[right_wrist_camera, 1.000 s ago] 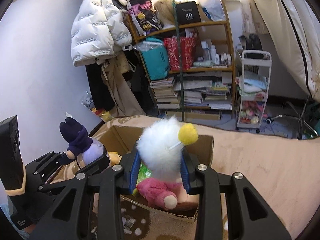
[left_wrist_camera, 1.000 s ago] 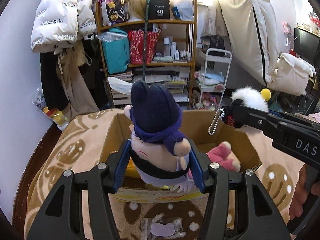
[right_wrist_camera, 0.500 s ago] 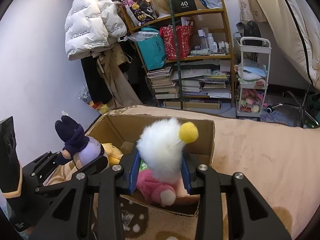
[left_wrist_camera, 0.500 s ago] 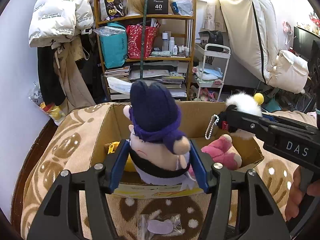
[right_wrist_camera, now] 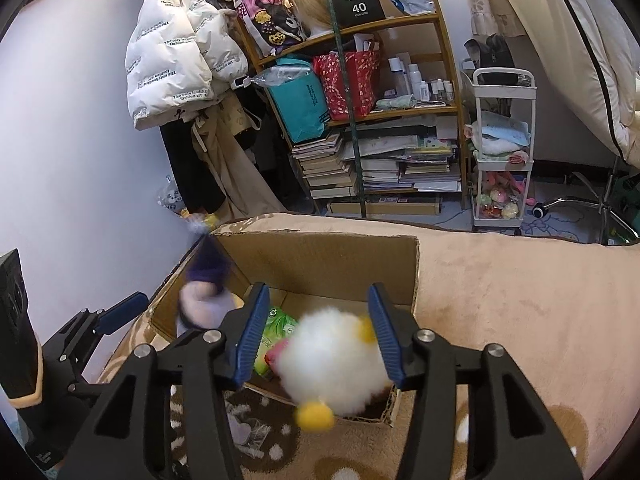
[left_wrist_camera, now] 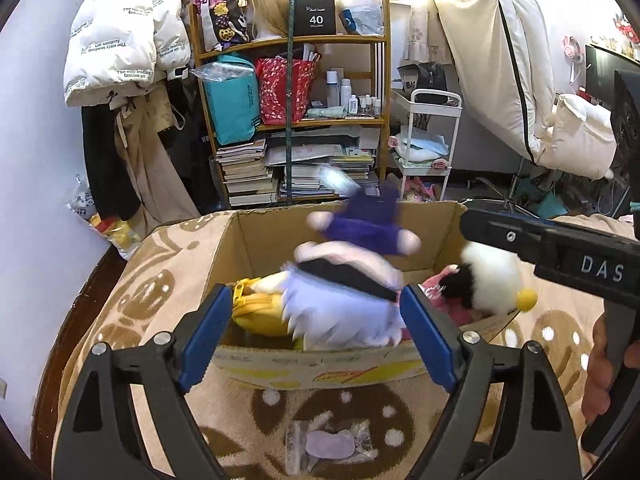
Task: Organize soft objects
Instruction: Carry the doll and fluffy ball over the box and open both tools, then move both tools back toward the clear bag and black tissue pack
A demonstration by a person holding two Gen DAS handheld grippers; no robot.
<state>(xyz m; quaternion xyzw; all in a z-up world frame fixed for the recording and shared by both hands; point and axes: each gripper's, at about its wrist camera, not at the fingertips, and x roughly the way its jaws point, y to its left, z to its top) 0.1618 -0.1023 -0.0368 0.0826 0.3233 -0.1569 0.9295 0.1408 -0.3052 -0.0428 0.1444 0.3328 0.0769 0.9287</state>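
Both grippers hang over the open cardboard box [left_wrist_camera: 248,248] on the fleecy beige blanket [right_wrist_camera: 520,280], and their jaws have just been opening. Left gripper [left_wrist_camera: 316,334] is spread wide, the blurred purple-hooded plush doll [left_wrist_camera: 352,276] loose between its fingers above the box's front edge. Right gripper [right_wrist_camera: 316,338] is parted too, the fluffy white pom-pom toy [right_wrist_camera: 332,368] between its fingers, unpinched, over the box's near corner, beside a pink plush [left_wrist_camera: 436,284].

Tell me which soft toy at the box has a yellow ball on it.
The fluffy white toy, between the right tool's just-opened jaws. The purple-hooded doll and the pink plush have none.

Bright daylight overexposed at top, fisheye-bent edges, motion-blurred plush toys [left_wrist_camera: 344,280]
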